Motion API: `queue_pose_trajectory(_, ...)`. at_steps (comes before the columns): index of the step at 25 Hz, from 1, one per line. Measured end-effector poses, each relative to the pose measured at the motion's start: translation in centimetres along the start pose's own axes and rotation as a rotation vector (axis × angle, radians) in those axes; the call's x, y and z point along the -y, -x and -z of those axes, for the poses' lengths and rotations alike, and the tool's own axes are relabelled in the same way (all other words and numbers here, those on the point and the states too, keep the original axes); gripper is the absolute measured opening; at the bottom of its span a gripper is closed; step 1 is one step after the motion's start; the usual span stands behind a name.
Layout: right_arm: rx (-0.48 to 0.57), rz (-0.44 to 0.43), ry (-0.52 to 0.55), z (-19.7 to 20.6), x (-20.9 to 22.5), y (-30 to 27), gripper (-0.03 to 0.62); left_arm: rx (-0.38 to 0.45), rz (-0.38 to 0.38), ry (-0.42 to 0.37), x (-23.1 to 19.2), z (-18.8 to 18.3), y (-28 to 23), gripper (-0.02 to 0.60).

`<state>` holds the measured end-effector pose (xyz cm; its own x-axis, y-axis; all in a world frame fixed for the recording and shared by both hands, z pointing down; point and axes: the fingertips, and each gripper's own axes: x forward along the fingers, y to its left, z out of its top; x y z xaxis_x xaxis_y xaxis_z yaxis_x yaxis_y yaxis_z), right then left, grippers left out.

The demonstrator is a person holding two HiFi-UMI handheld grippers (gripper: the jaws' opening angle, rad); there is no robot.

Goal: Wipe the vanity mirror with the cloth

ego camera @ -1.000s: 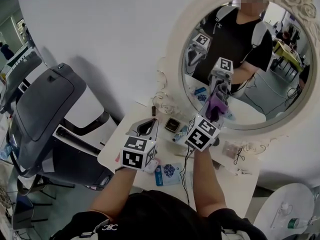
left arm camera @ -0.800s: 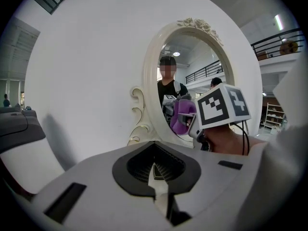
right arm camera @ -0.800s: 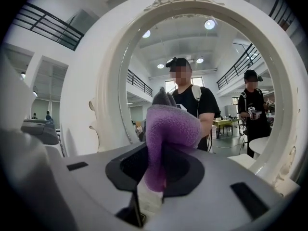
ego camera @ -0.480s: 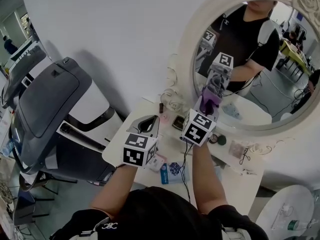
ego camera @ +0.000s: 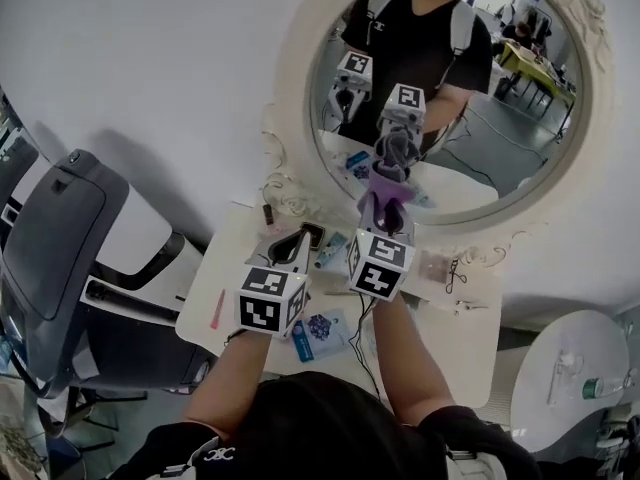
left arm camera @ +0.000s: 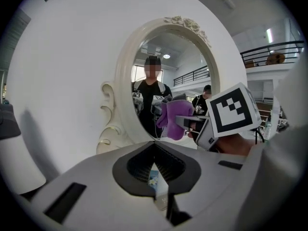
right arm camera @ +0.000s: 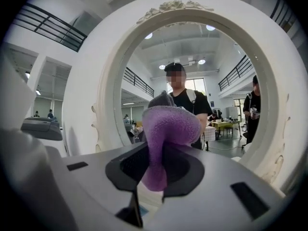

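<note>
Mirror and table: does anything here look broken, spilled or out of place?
Nothing looks broken or spilled. The table is cluttered with small loose items; the mirror seems intact, the right gripper holding a purple cloth before it.

Head view from above, steeply down onto table [ego camera: 462, 340] and mirror [ego camera: 482, 118], left gripper view low, facing the mirror from farther back, right gripper view close to it, mirror shared by all.

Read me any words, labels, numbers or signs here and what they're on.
None legible.
Marker cubes on the left claw and right claw: square patterns only, no text.
Cloth: no label visible.
Blue packet on the table: print too small to read.
</note>
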<state>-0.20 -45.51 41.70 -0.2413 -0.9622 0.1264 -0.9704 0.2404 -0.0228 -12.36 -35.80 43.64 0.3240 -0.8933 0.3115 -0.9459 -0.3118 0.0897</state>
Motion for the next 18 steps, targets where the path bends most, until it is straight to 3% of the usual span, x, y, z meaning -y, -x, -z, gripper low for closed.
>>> queue_pose_trajectory(10,-0.037,0.269,-0.033,1.9,14.2,4.1,0.077,-0.008,0.187,-0.057,9.6,-0.7,-3.9,0.002)
queue_pose_trajectory(14,-0.071,0.343,-0.05,3.2,17.2,4.1,0.077,-0.012,0.195,-0.073,10.5,-0.8,-4.1,0.003)
queue_pose_trajectory(18,-0.11,0.339,-0.089,4.5,17.4,2.5,0.078,-0.015,0.158,-0.068,9.2,-0.8,-3.7,0.003)
